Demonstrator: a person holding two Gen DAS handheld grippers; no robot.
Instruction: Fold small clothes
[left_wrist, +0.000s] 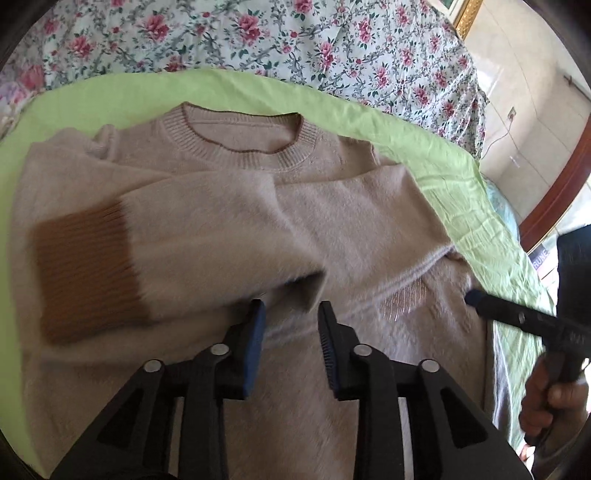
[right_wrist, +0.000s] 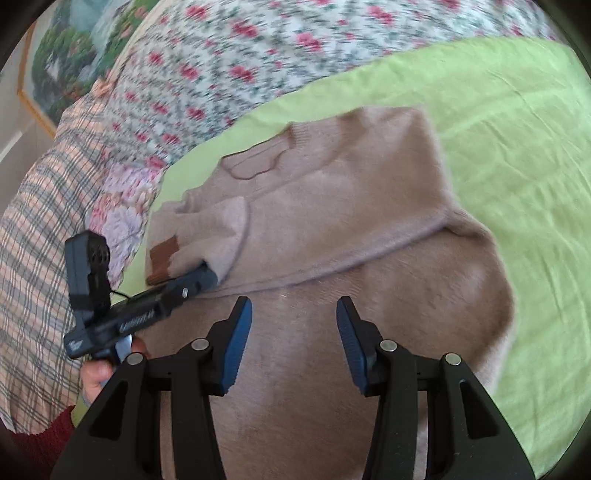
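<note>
A fuzzy beige sweater (left_wrist: 295, 206) lies flat on a light green sheet (left_wrist: 424, 147), collar (left_wrist: 243, 136) at the far end. One sleeve with a brown ribbed cuff (left_wrist: 85, 277) is folded across the chest. My left gripper (left_wrist: 291, 317) is open, its jaws just above the folded sleeve's edge, holding nothing. In the right wrist view the sweater (right_wrist: 351, 221) fills the middle, and my right gripper (right_wrist: 293, 321) is open and empty above its lower body. The left gripper also shows there (right_wrist: 201, 278), at the sleeve beside the cuff (right_wrist: 162, 258).
A floral bedcover (left_wrist: 295, 40) lies beyond the green sheet. A plaid blanket (right_wrist: 37, 240) is at the left of the right wrist view. A wooden bed frame (left_wrist: 554, 199) and a wall stand at the right. The right gripper's tip (left_wrist: 476, 297) reaches over the sweater's right side.
</note>
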